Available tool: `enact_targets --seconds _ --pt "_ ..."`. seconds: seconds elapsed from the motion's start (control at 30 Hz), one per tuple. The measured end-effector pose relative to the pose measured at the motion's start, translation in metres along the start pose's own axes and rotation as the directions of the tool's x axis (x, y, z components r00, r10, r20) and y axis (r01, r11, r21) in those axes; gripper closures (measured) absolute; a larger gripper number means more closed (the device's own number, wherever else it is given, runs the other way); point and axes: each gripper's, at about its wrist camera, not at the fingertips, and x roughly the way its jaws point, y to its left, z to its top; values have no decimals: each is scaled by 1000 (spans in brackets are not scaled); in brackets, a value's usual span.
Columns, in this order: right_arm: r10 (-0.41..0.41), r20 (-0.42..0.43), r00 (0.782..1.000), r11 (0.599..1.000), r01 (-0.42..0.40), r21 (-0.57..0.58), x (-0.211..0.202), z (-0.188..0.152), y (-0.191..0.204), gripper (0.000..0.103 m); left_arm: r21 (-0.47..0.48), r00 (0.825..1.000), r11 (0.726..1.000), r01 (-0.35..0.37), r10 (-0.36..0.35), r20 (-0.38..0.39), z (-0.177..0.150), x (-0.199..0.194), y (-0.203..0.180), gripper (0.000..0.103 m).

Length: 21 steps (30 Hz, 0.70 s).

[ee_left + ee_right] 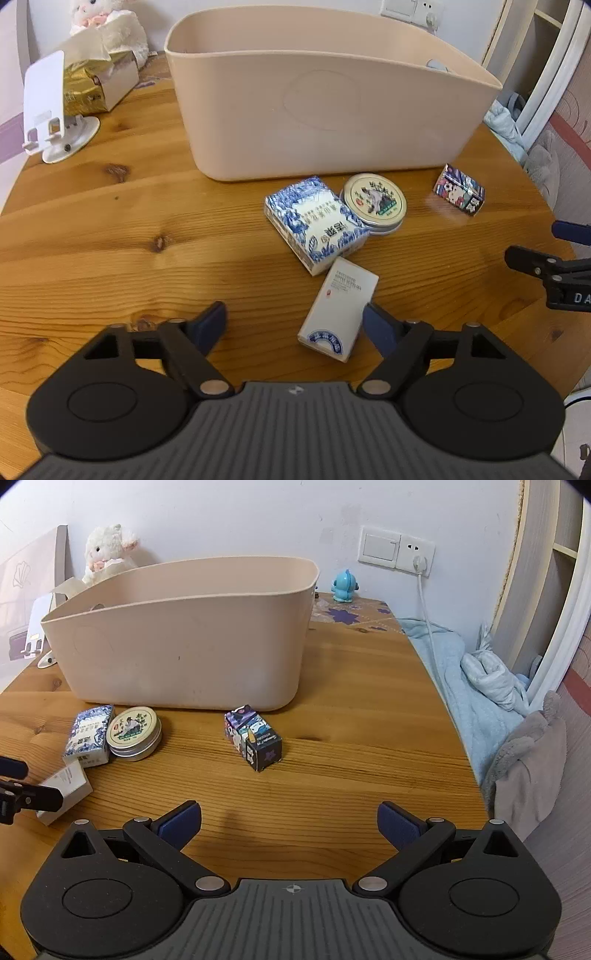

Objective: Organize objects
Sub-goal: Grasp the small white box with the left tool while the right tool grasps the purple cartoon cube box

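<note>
Wooden tabletop (pixel 110 229), knotty grain. A large beige bin (pixel 317 110) stands on it toward the back; its inside is mostly out of sight from both wrist views.

Four small items lie in front of the bin on the tabletop:
- Blue-and-white patterned box (pixel 314 223), lying flat, just short of the bin's front wall.
- Round tin (pixel 373 203) with a printed lid, touching or just beside the patterned box on its right side.
- White rectangular box (pixel 338 308), lying flat, its far corner close to or touching the patterned box.
- Small cartoon-printed carton (pixel 460 188), on its side, apart from the other three, off to the right near the bin's corner.

Left tongs (pixel 295 325): spread apart, holding nothing. The right blue pad (pixel 376 328) sits right against the long edge of the white box; the left pad is well clear of it. The box lies partly between the pads, off-center toward the right one.

Right tongs (pixel 290 825): spread apart, holding nothing, low over bare wood. The cartoon carton lies ahead of them, slightly left of center, well apart from the pads.

Surroundings: a white phone stand (pixel 48 110) and a gold-wrapped packet (pixel 85 88) at back left, a white plush toy (pixel 107 550) behind the bin, a small blue figurine (pixel 344 587) by the wall, a wall socket (pixel 397 550) with a cord plugged in, and blue bedding (pixel 465 686) off the tabletop's right edge.
</note>
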Motion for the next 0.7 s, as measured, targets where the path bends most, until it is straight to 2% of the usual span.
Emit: enact_targets --seconds 0.1,0.23,0.3,0.33,0.37,0.43,0.5,0.57,0.7 --pt "-1 -3 1000 1000 1 2 8 0 1 0 7 1000 1000 6 -6 -12 0 2 -4 38" --pt "1 0 1000 1000 -1 16 18 1 1 0 53 1000 998 -16 16 12 -1 5 -12 42" --pt "2 2 1000 1000 -2 22 22 2 1 0 80 999 996 -30 28 24 0 7 -17 53" --pt "1 3 1000 1000 -1 24 24 3 2 0 92 999 995 -33 30 31 1 7 -19 64" --pt "2 3 1000 1000 -2 26 25 3 2 0 99 999 995 -22 18 32 2 7 -20 65" --pt "5 1 1000 1000 -5 27 28 3 2 0 113 1000 994 -12 9 27 5 9 -22 65" --pt "7 0 1000 1000 -7 27 30 3 3 0 127 999 992 -15 11 33 6 10 -24 57" --pt "7 2 1000 1000 -7 25 31 4 4 0 132 998 990 -42 36 41 8 14 -23 30" --pt "6 4 1000 999 -6 32 31 4 4 0 126 999 992 -7 1 52 12 18 -19 30"
